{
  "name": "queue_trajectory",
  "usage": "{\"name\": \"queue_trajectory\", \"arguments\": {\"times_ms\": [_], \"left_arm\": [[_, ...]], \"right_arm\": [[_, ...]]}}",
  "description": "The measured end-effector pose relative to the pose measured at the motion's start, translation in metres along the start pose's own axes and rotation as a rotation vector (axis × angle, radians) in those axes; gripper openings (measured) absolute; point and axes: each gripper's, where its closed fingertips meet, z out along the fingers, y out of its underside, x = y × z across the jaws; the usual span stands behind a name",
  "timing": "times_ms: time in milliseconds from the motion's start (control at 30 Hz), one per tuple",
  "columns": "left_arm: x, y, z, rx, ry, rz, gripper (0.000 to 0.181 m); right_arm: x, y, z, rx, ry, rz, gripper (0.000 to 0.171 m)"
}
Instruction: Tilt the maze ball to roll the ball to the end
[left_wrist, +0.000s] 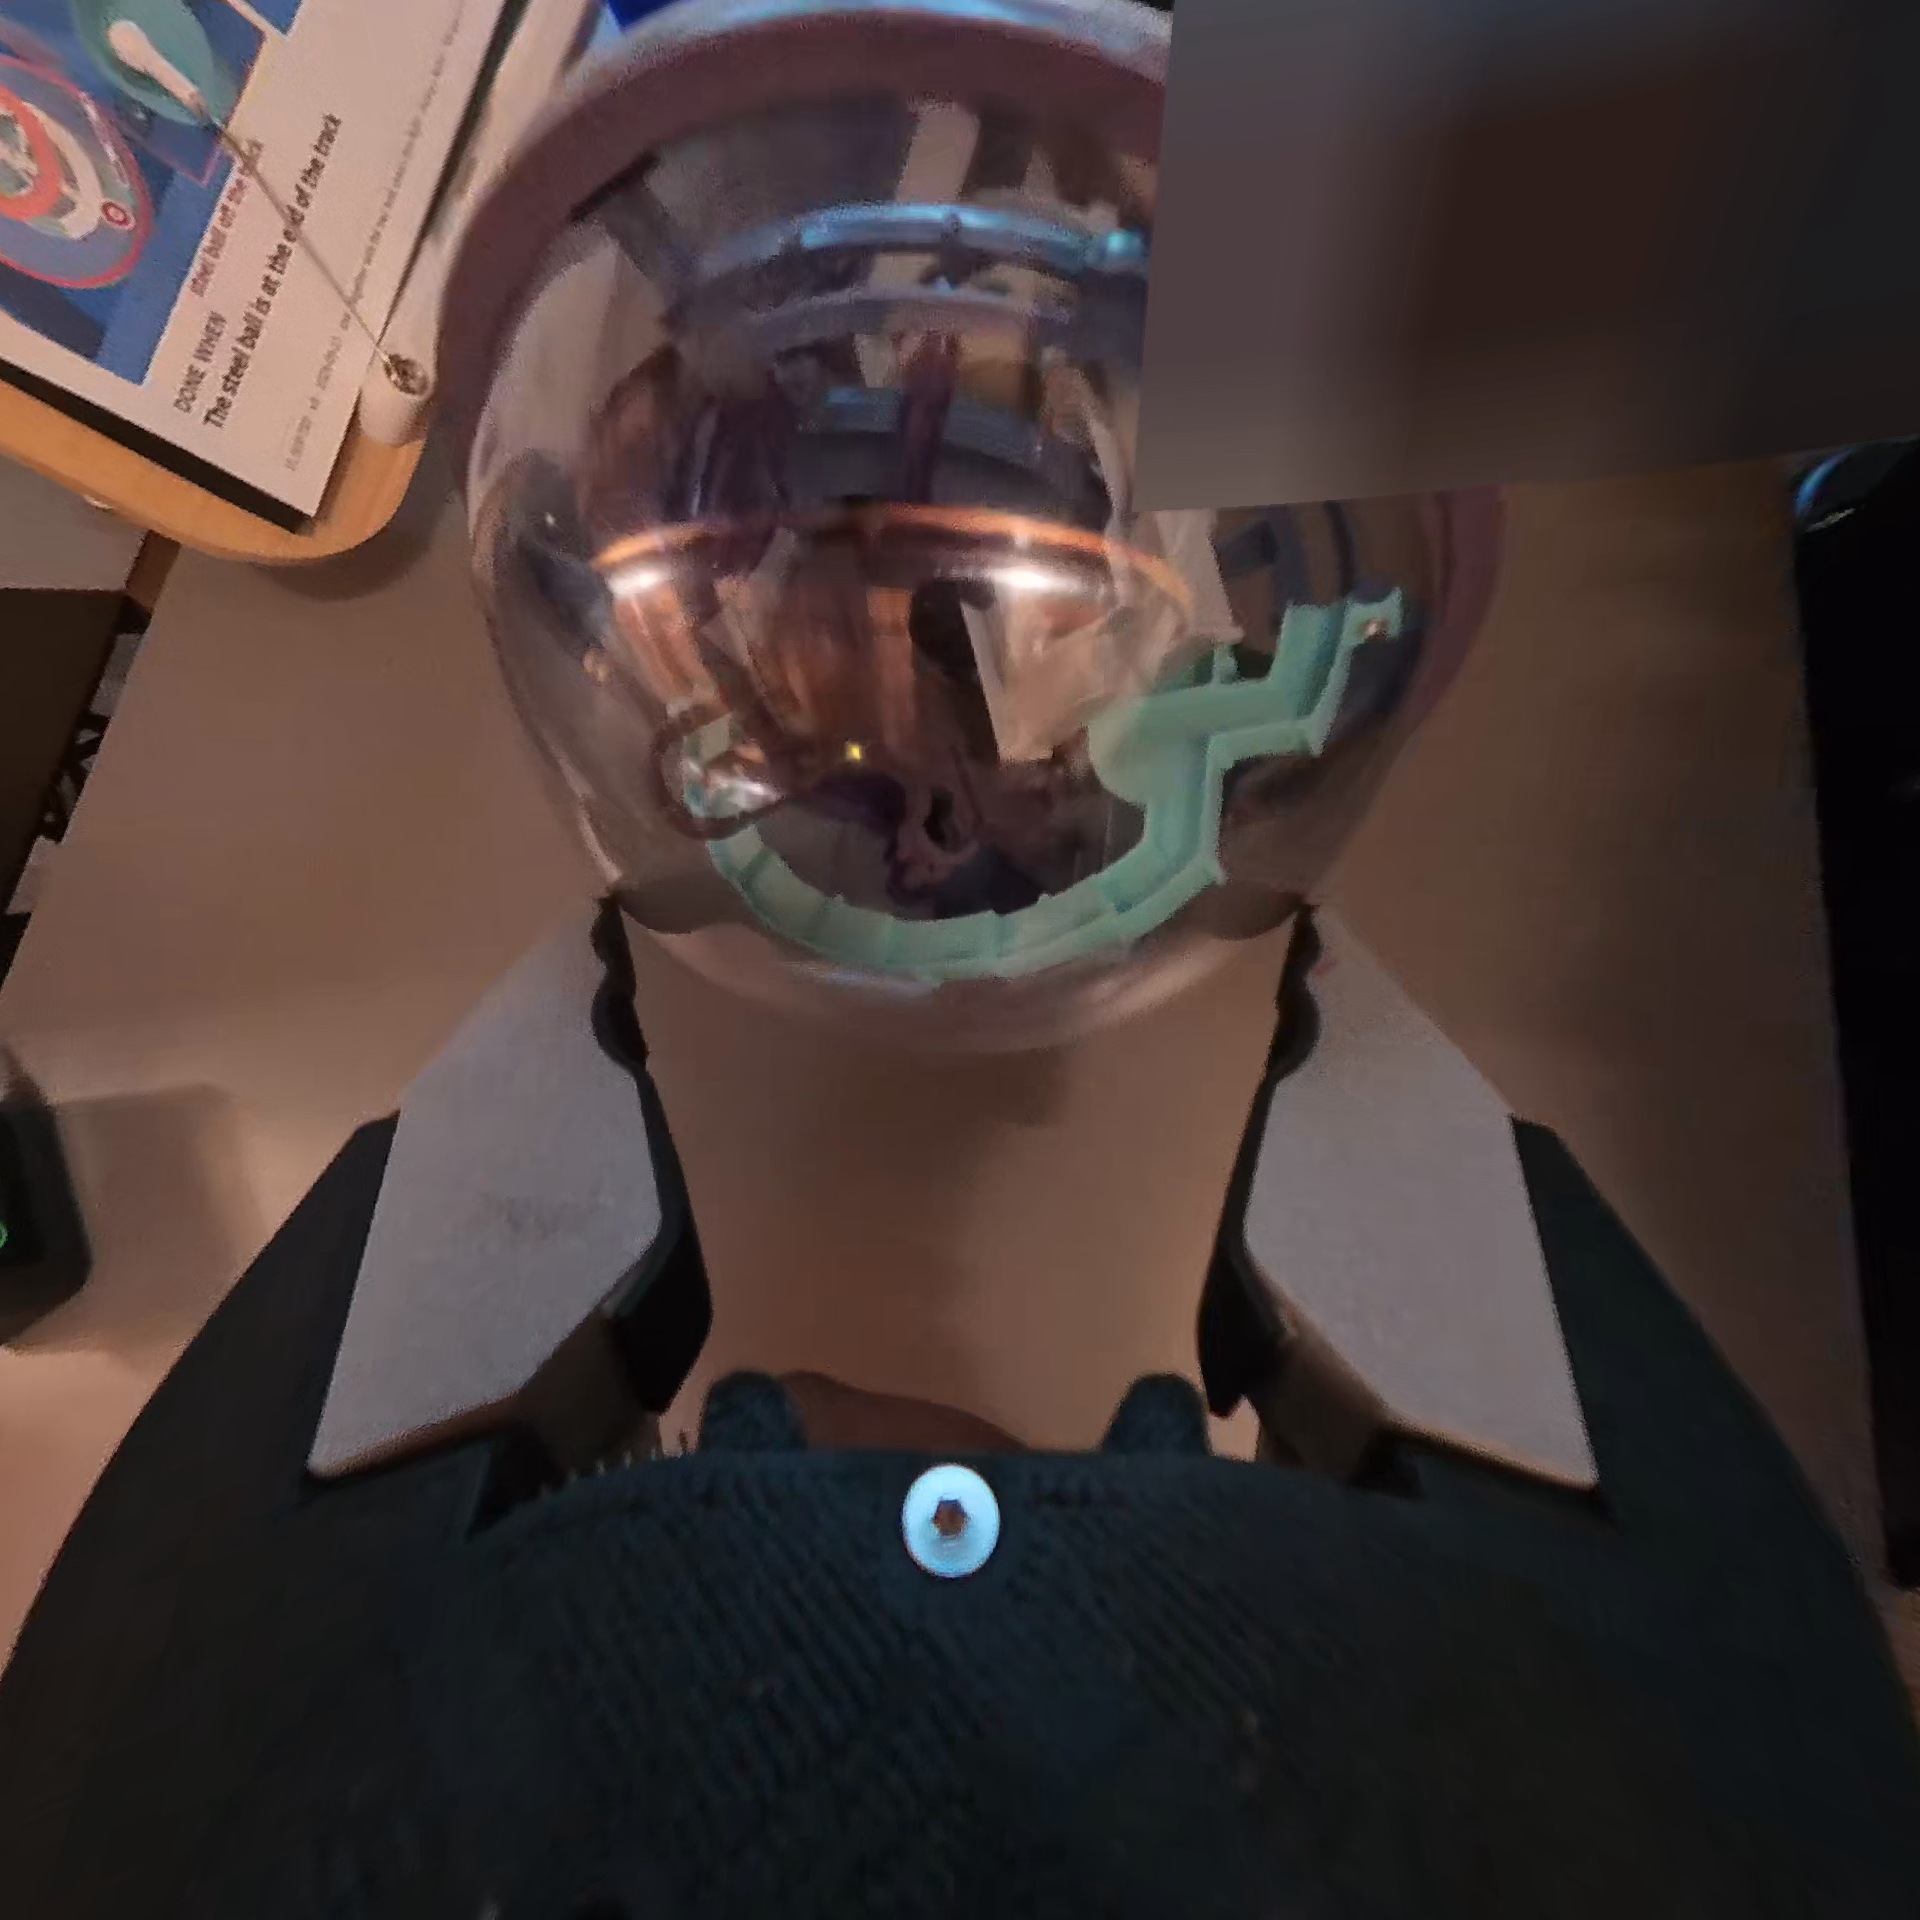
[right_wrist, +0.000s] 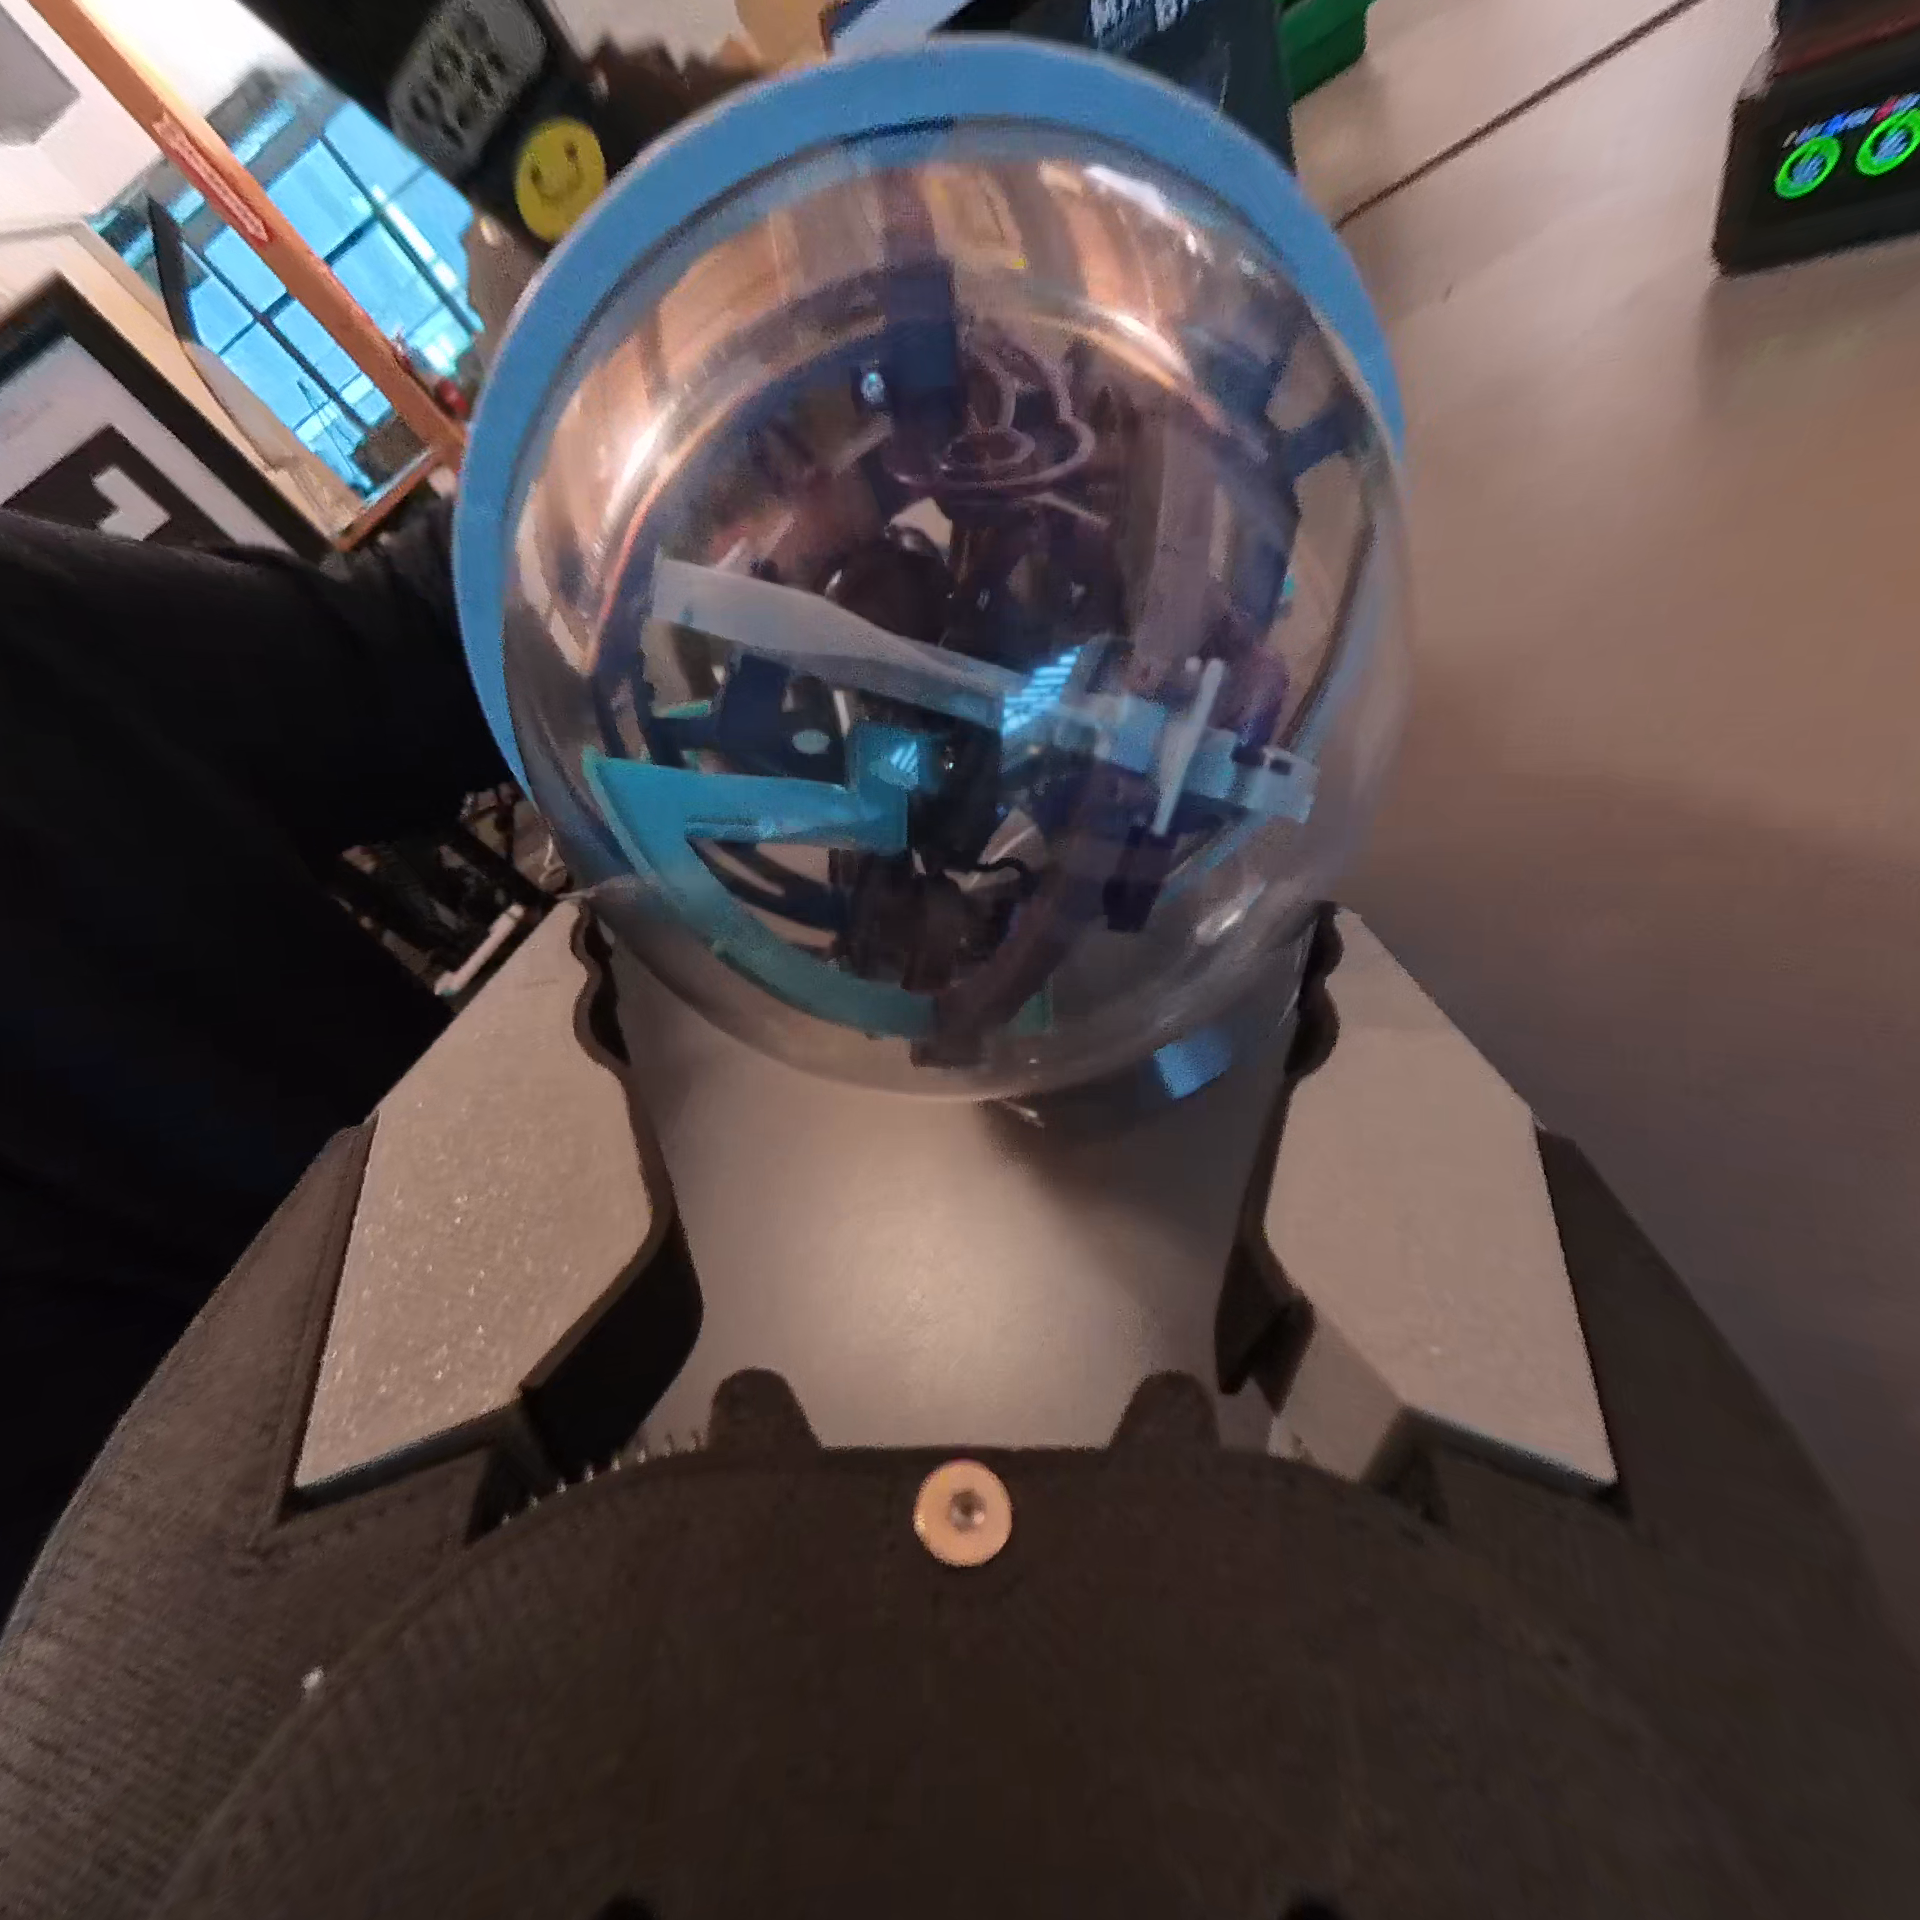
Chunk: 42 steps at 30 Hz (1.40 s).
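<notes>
The left claw (left_wrist: 951, 935) and right claw (right_wrist: 956, 945) are held level above the pale table (right_wrist: 1610, 727), each clamped on opposite sides of the clear plastic maze ball (right_wrist: 935, 582), which is gripped at the fingertips. Mint-green (left_wrist: 1174, 790) and blue tracks (right_wrist: 727, 831) are seen inside; the small steel ball cannot be made out.

maze ball (left_wrist: 883, 582) top mosaic-covered, steel ball indiscernible

Printed instruction sheet (left_wrist: 260, 239) on wooden board (left_wrist: 208, 488), yellow smiley sticker (right_wrist: 561, 177), black box with green rings (right_wrist: 1829, 156)
</notes>
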Motion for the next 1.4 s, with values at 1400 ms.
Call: {"name": "queue_trajectory", "arguments": {"times_ms": [1400], "left_arm": [[-0.005, -0.015, 0.014, 0.284, -0.197, -0.086, 0.121]], "right_arm": [[0.011, -0.024, -0.009, 0.068, 0.051, -0.115, 0.137]]}}
